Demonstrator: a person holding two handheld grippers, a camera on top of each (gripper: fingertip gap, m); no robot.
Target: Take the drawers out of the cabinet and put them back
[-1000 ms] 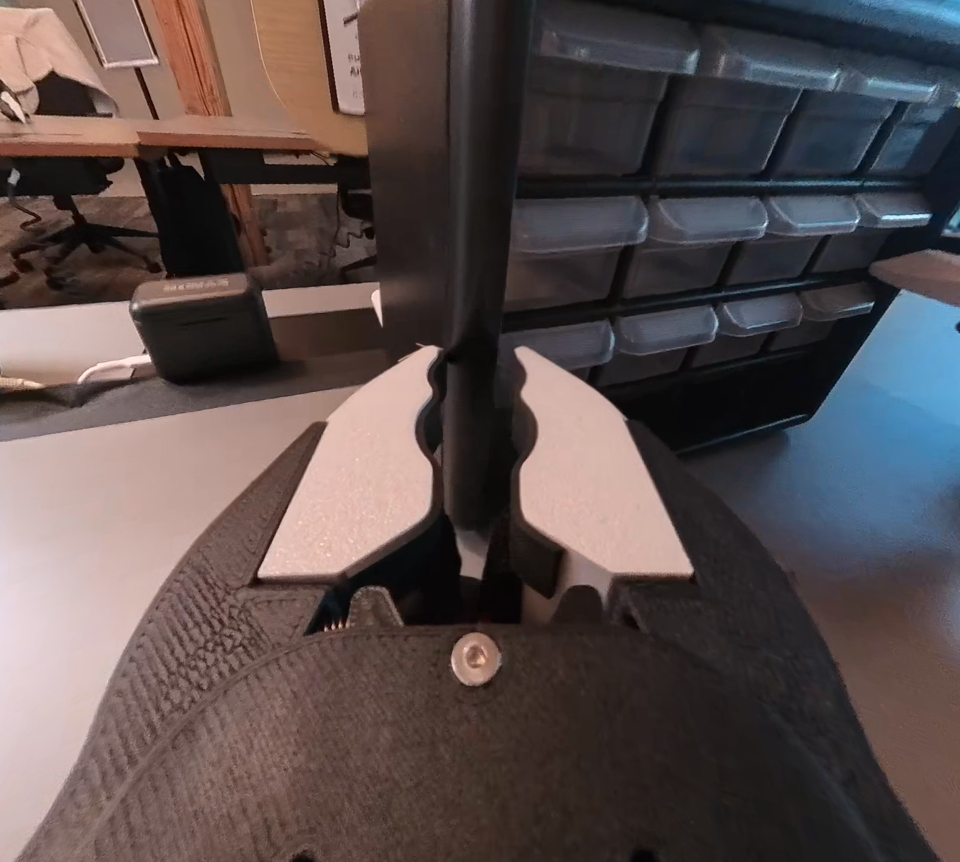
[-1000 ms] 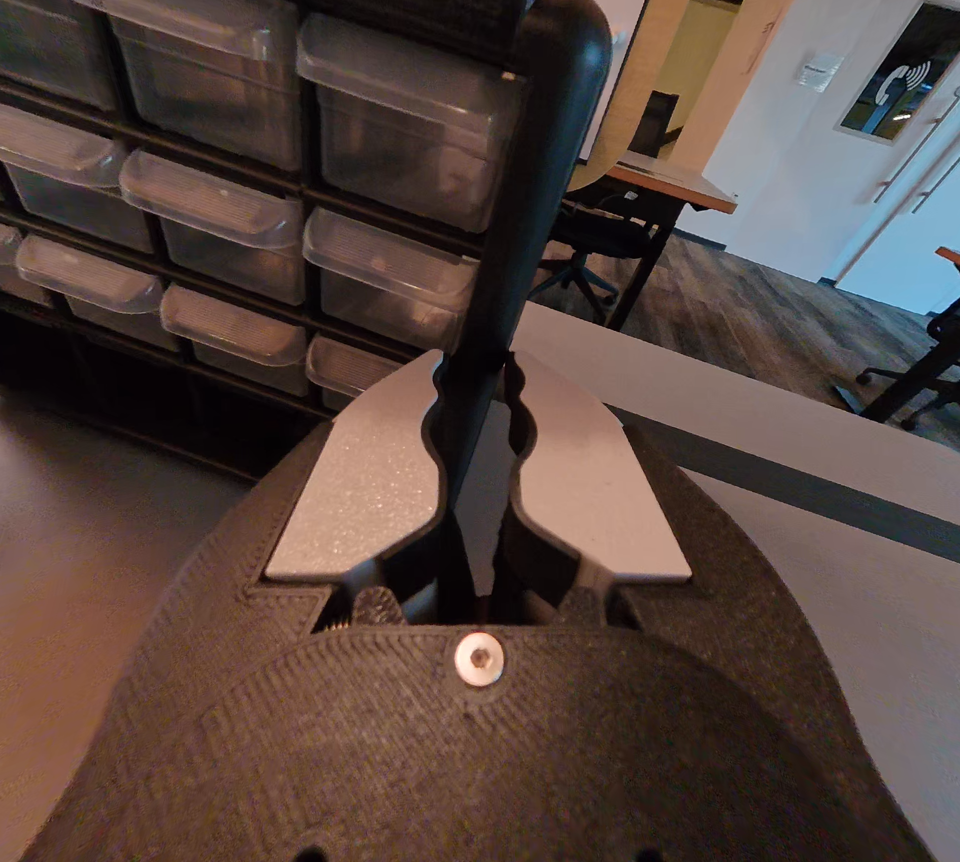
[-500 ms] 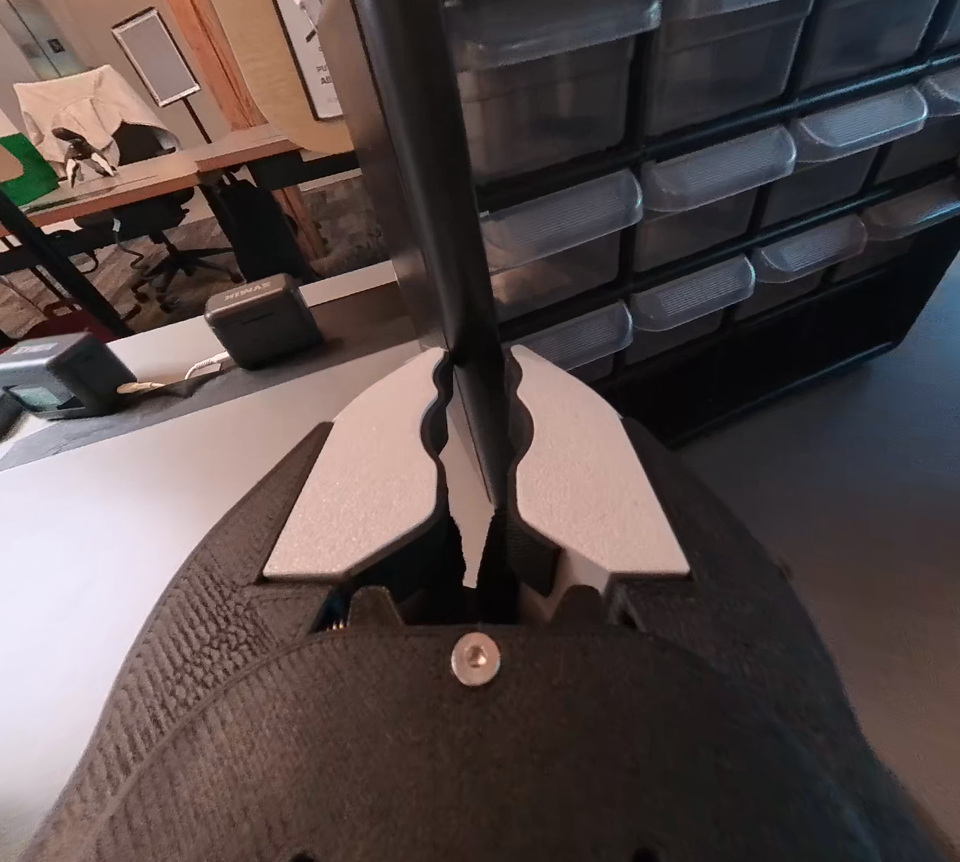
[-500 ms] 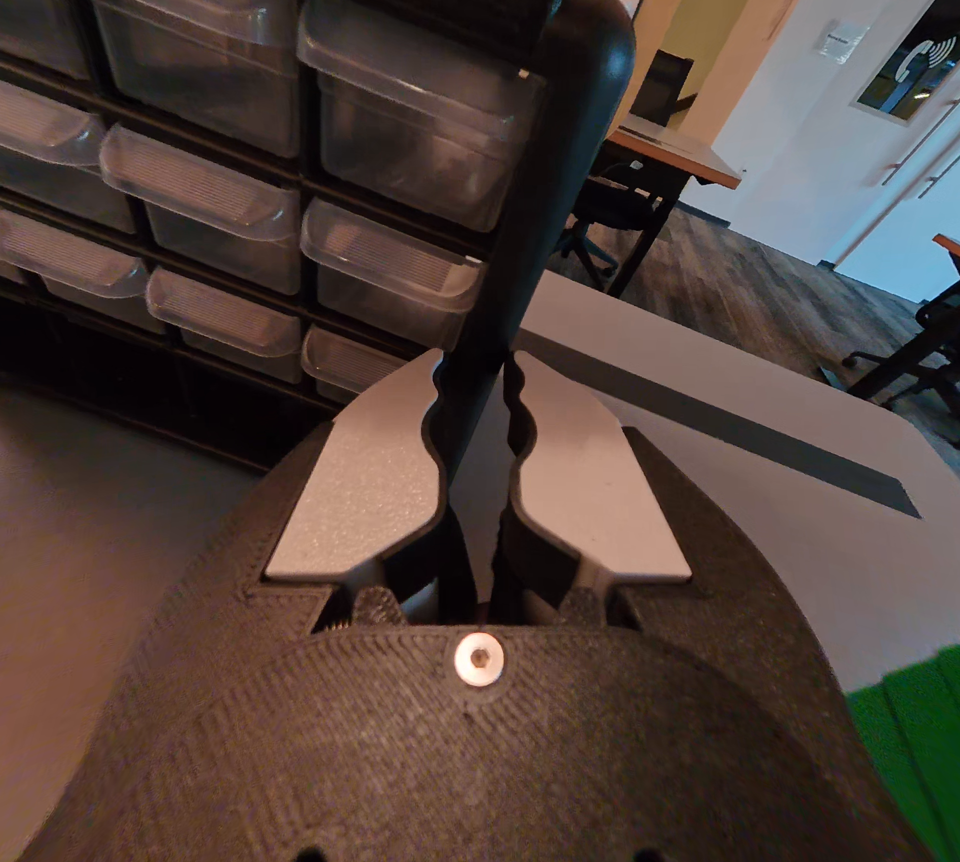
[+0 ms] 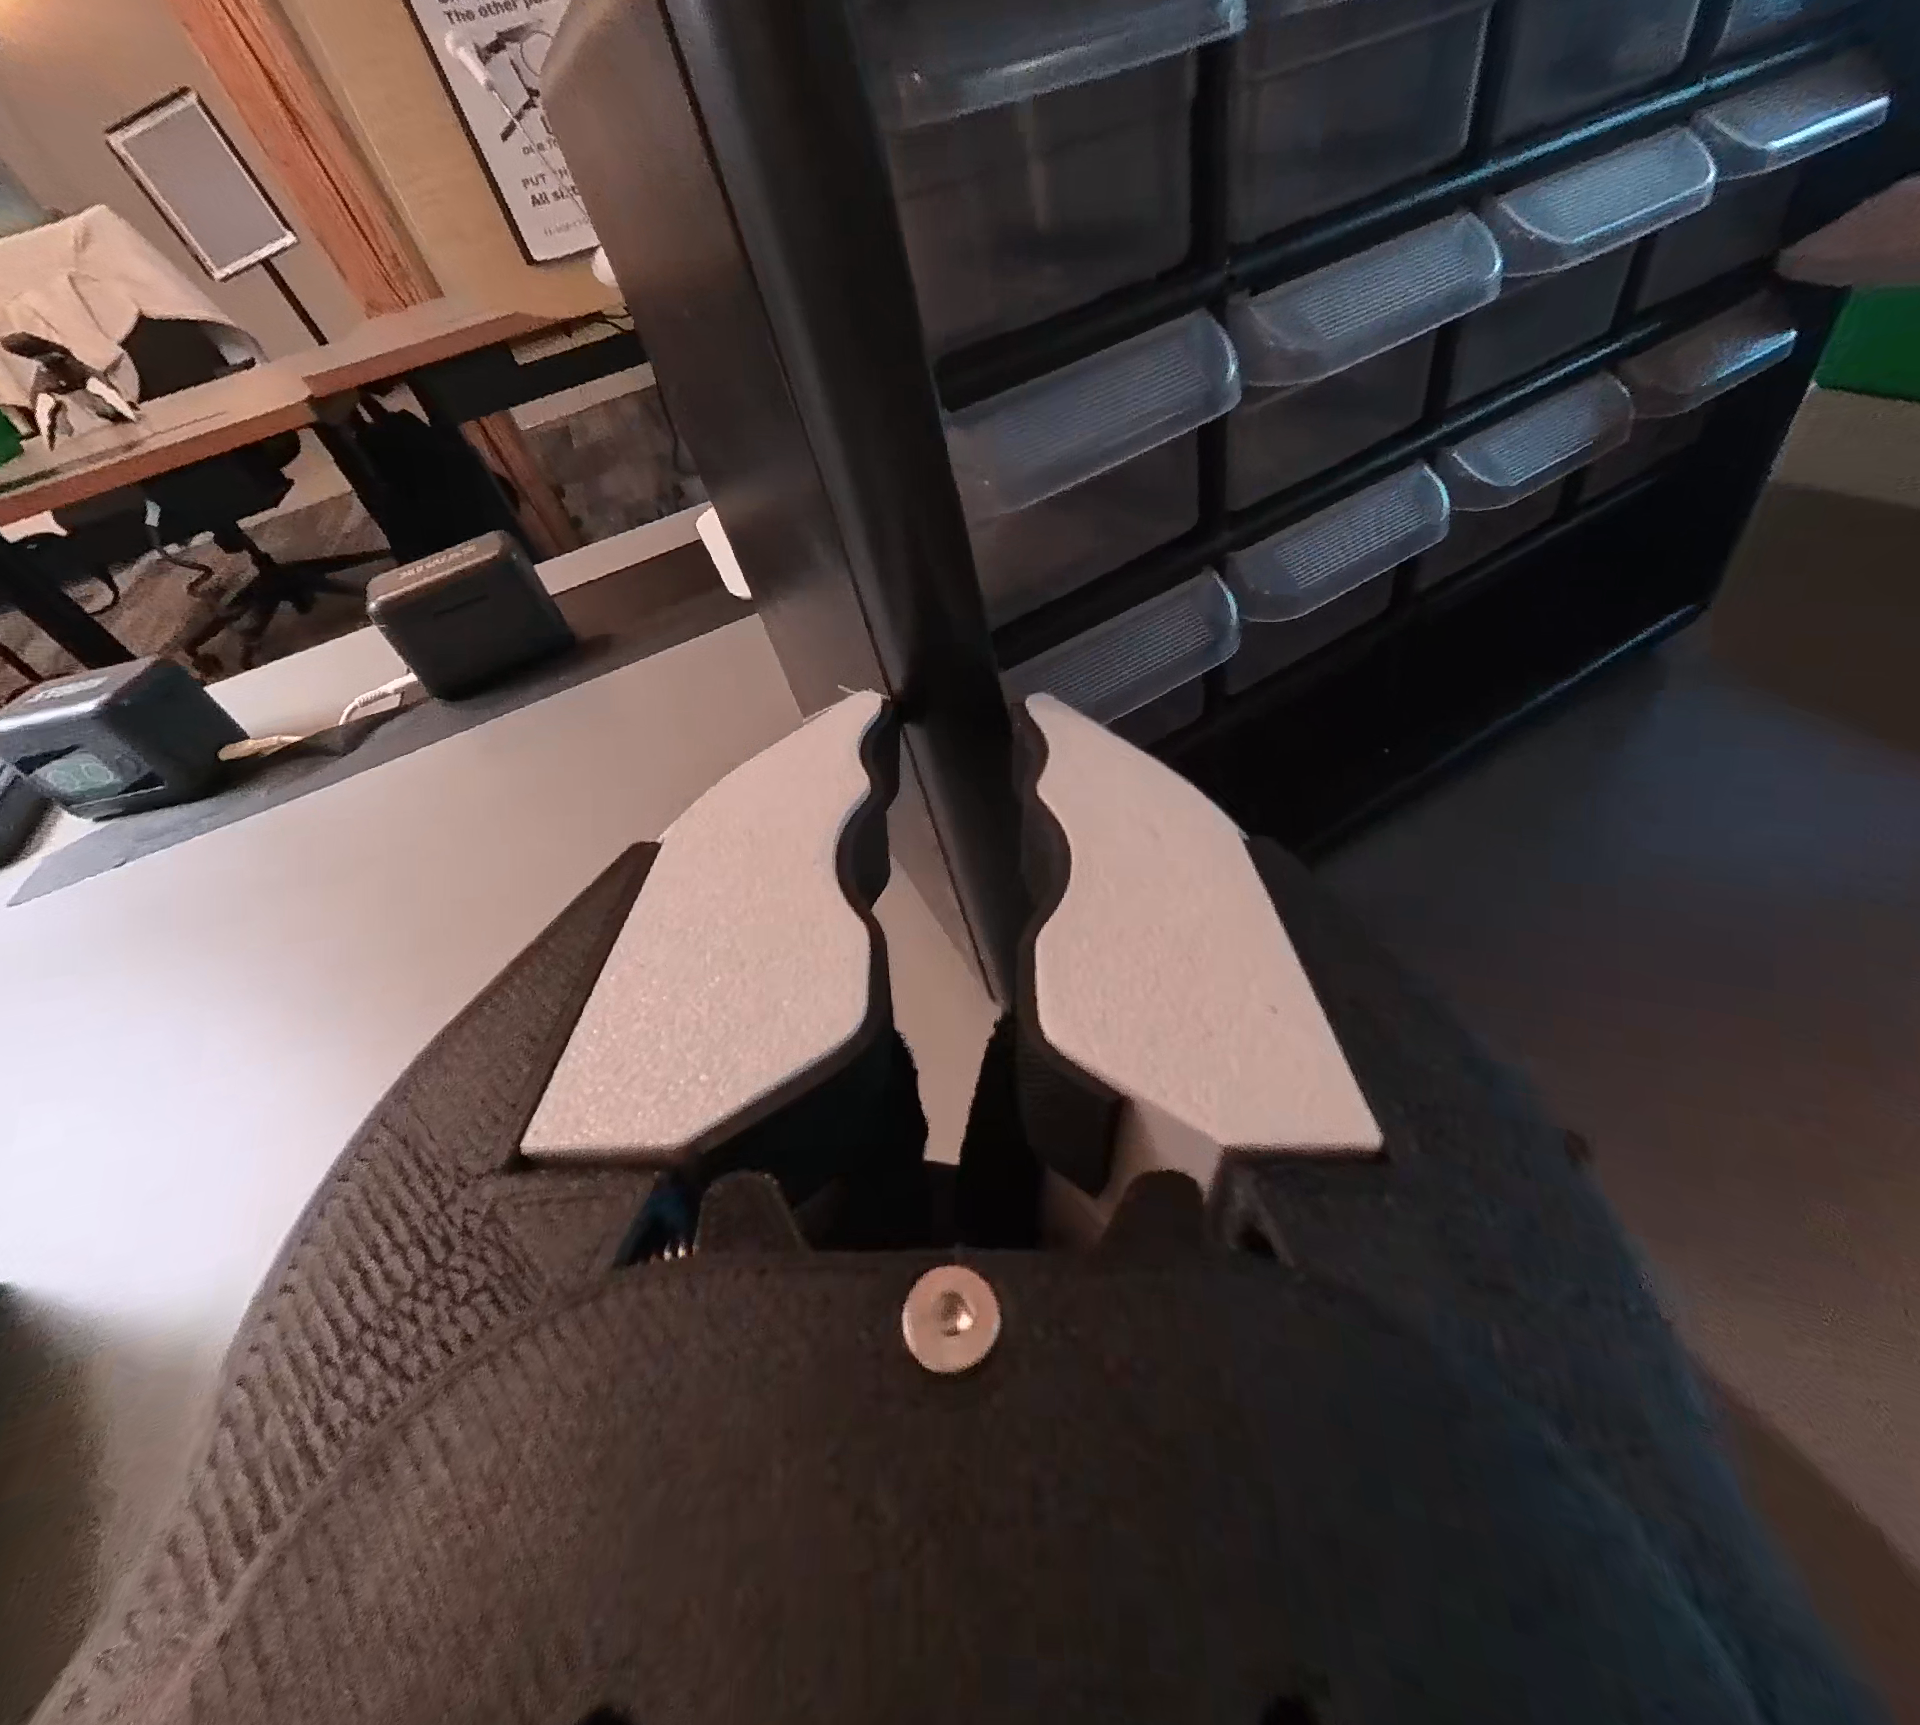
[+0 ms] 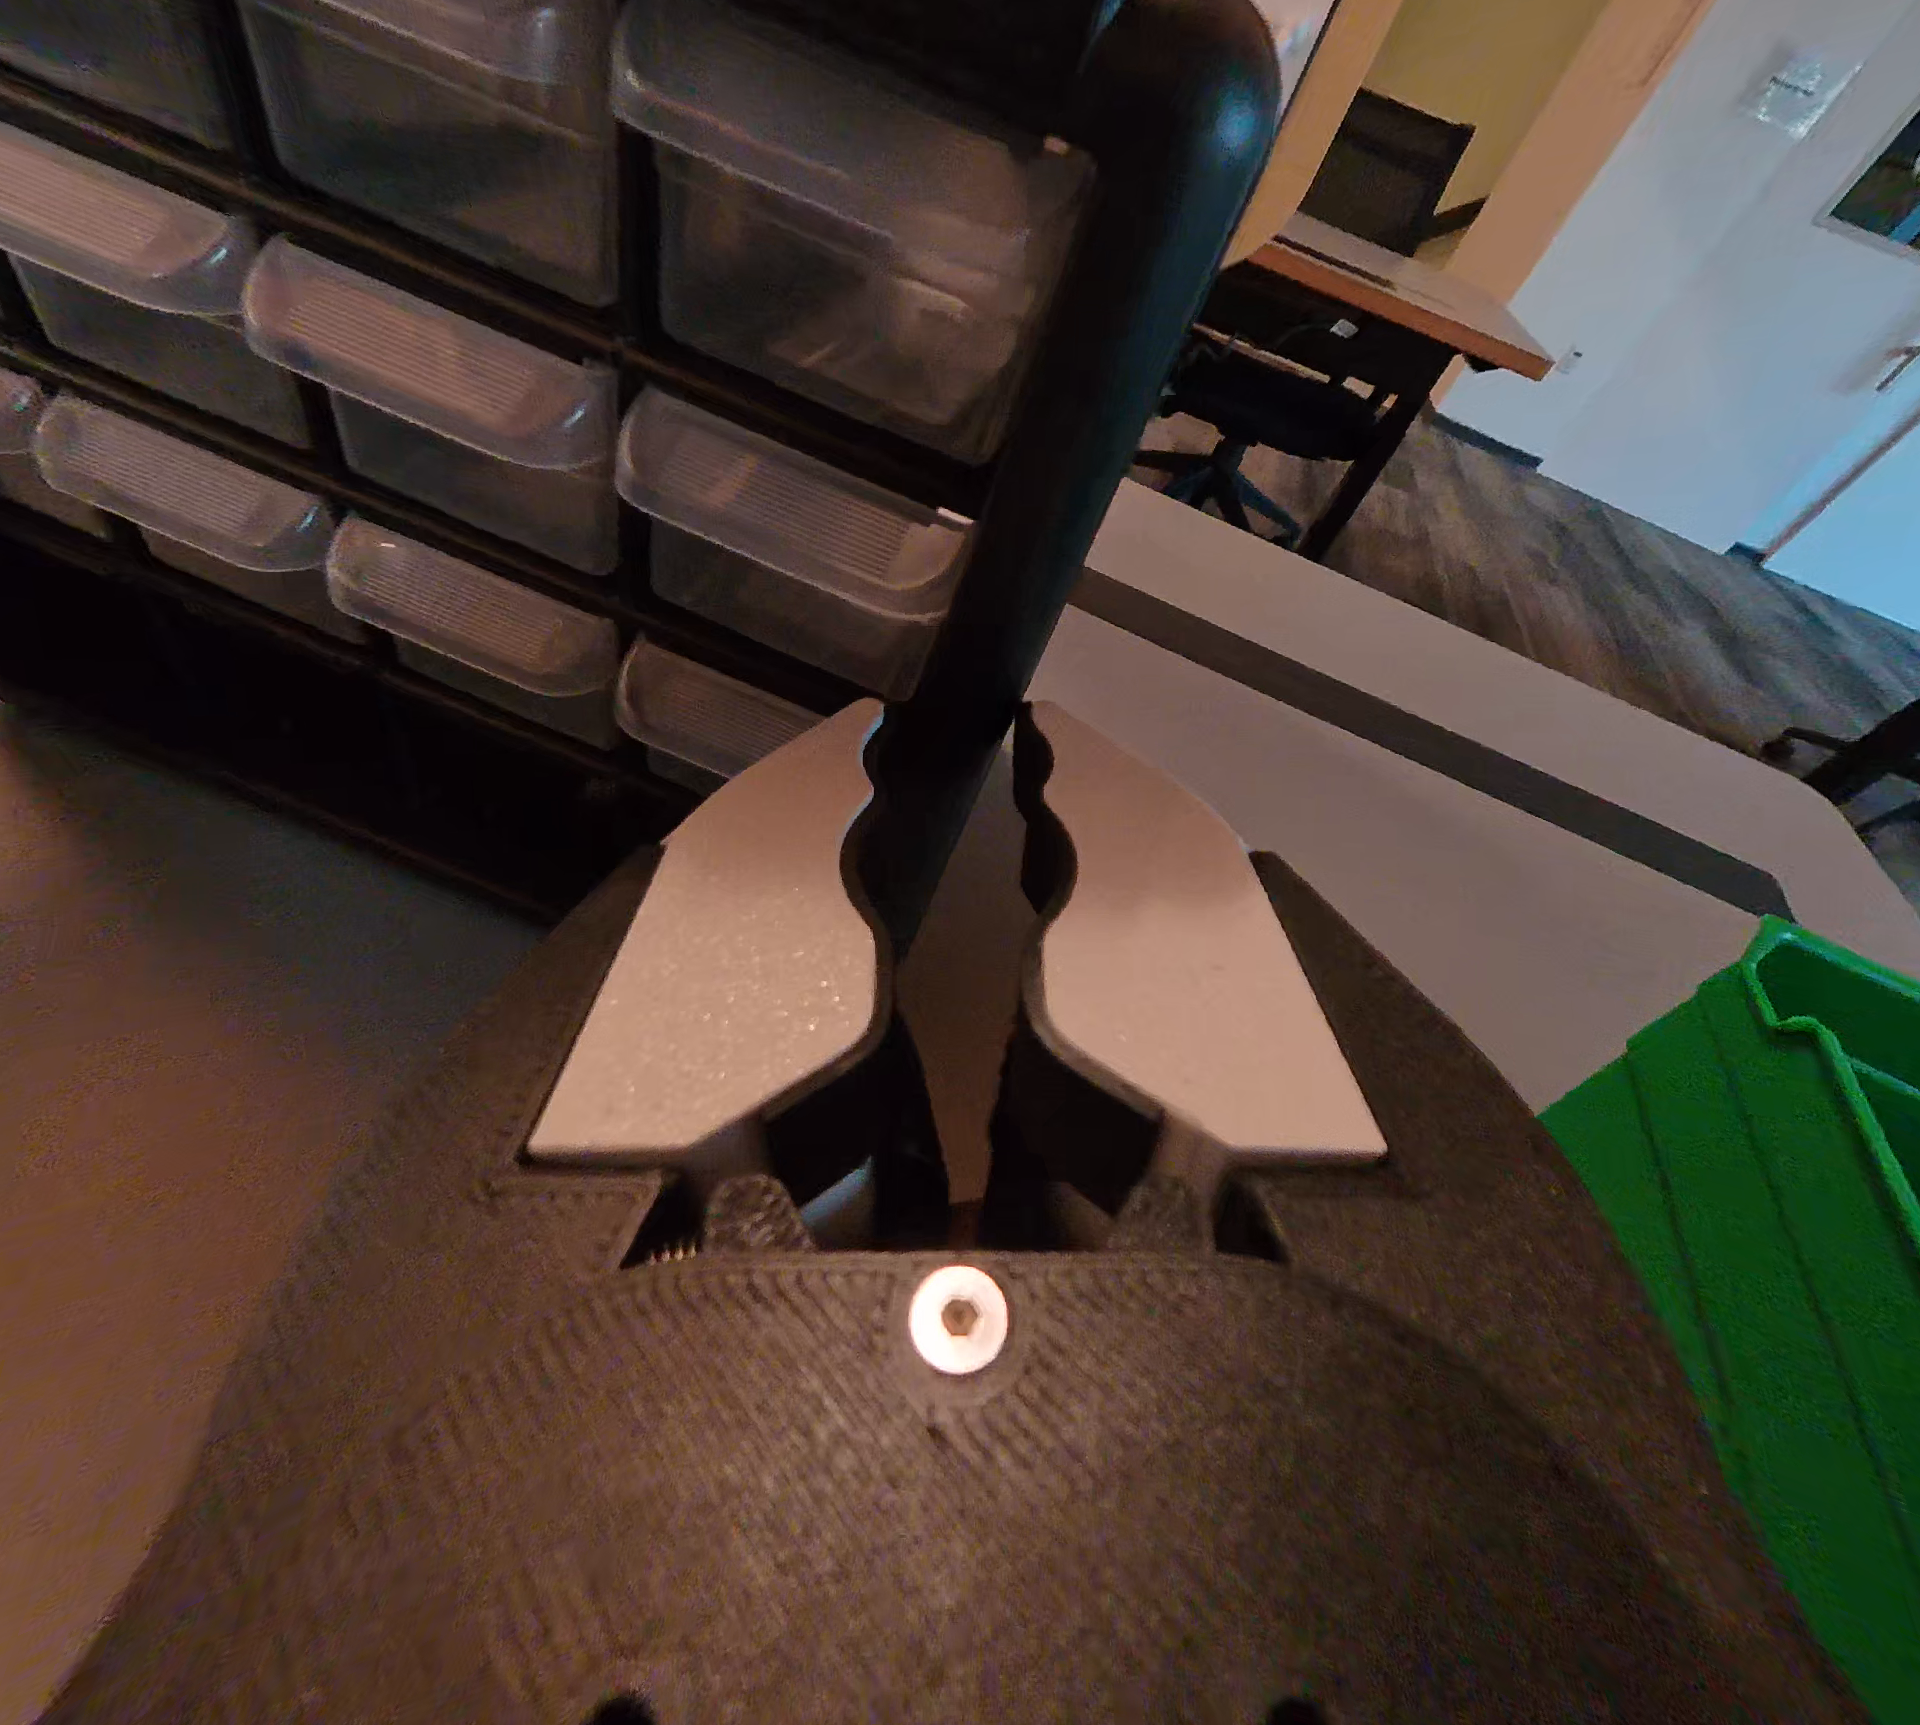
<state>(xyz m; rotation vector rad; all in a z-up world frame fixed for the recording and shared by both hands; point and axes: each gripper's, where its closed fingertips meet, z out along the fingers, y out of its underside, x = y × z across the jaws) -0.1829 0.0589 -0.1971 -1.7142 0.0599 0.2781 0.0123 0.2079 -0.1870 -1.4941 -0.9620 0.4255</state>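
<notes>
A grey table (image 5: 260, 927) fills the lower part of both views. On it stands a black cabinet (image 5: 790, 387), seen tilted, its front packed with rows of clear plastic drawers (image 5: 1049, 148), all seated in their slots. The bottom row of the frame looks dark; whether drawers sit there cannot be told.

The left gripper (image 5: 951, 719) is clenched on the cabinet's left front edge, low down, the black upright pinched between its silver fingers (image 5: 727, 969). The right gripper (image 6: 951, 725) grasps the cabinet's right front edge (image 6: 1049, 449) the same way, though a slim gap shows beside its right finger.

Compared with half a second ago, the cabinet leans further in the left wrist view and its drawers have slid toward the upper right. In the right wrist view, a green bin (image 6: 1766, 1187) that barely showed at the corner now takes up much of the lower right.

Around the cabinet: two dark boxy devices (image 5: 468, 626) sit on a dark strip at the table's far left edge, well apart from the cabinet. A poster (image 5: 488, 13) hangs on the wall behind. Desks and office chairs (image 5: 218, 470) stand farther back. Nothing lies between either gripper and the cabinet edge it holds.
</notes>
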